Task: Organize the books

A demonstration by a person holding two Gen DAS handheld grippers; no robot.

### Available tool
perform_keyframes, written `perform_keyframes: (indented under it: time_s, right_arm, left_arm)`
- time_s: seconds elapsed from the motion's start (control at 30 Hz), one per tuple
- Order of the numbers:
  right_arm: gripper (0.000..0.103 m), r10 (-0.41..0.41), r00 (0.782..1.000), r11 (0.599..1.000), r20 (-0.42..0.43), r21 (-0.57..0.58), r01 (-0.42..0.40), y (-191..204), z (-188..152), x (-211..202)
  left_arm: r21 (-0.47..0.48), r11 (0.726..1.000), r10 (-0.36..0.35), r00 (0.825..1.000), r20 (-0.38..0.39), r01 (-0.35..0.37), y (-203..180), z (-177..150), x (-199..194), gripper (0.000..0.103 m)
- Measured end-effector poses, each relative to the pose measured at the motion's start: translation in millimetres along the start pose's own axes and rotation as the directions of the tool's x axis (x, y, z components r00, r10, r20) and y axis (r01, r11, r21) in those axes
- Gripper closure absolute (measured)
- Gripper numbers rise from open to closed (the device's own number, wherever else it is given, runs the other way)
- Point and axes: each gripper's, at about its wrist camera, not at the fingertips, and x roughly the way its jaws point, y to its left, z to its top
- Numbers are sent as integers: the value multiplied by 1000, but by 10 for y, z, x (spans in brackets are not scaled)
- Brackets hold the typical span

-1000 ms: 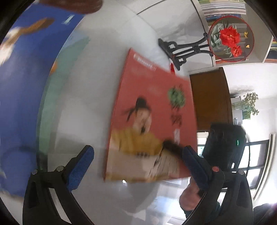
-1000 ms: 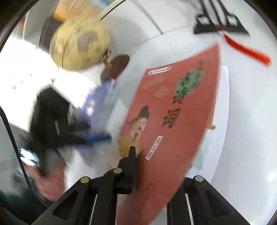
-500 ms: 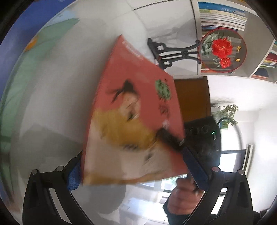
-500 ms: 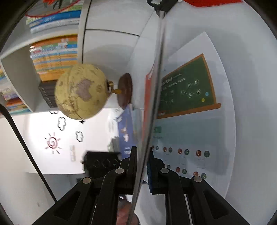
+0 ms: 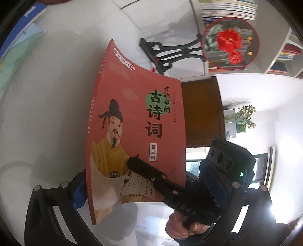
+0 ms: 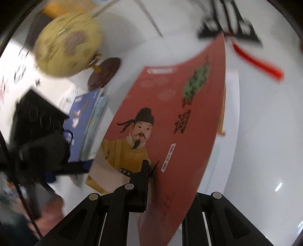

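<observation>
Between my right gripper (image 6: 151, 181) fingers I have the red poetry book (image 5: 136, 136) pinched at its lower edge, lifted off the desk (image 5: 47, 123) and tilted, its cover bowing. My left gripper (image 5: 149, 191) stands spread around the same book, one blue pad behind the spine side and the other out past the free edge; I cannot tell whether either pad touches. The risk I see is that a thin paperback held by one narrow pinch may swing or slip, and if I shut the left gripper on the curved cover I could crease it or knock it out of the right one. The two grippers are close enough here to clash, I judge. Just left, a blue book (image 6: 83, 121) and a pale green one beneath it lie on the desk. Further back stand a yellowish globe (image 6: 68, 47) on a dark wooden base, and a black carved stand (image 5: 170, 54) carrying a round embroidered fan (image 5: 230, 43) with a red tassel (image 6: 257, 62); a careless swing could hit either. Beyond, wall shelves (image 5: 280, 49) hold rows of books (image 5: 227, 9).
</observation>
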Motion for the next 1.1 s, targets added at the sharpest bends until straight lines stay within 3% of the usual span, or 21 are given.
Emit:
perform_keyframes:
  time_s: [0.17, 0.53, 0.8, 1.1]
  right_arm:
    - [91, -55, 996, 987, 66, -147, 64, 303, -152, -225]
    - [91, -17, 988, 957, 156, -285, 61, 1015, -427, -605]
    - [90, 68, 981, 924, 182, -383, 7, 1993, -500, -591]
    - [90, 170, 976, 863, 136, -499, -81, 3288, -482, -63]
  left_arm:
    - [42, 999, 15, 999, 28, -16, -190, -150, -204, 1]
    - [132, 990, 31, 987, 157, -52, -569, -546, -1099, 1]
    - [120, 986, 70, 946, 318, -114, -464, -787, -2317, 1]
    - [50, 988, 112, 887, 447, -149, 108, -932, -3577, 1]
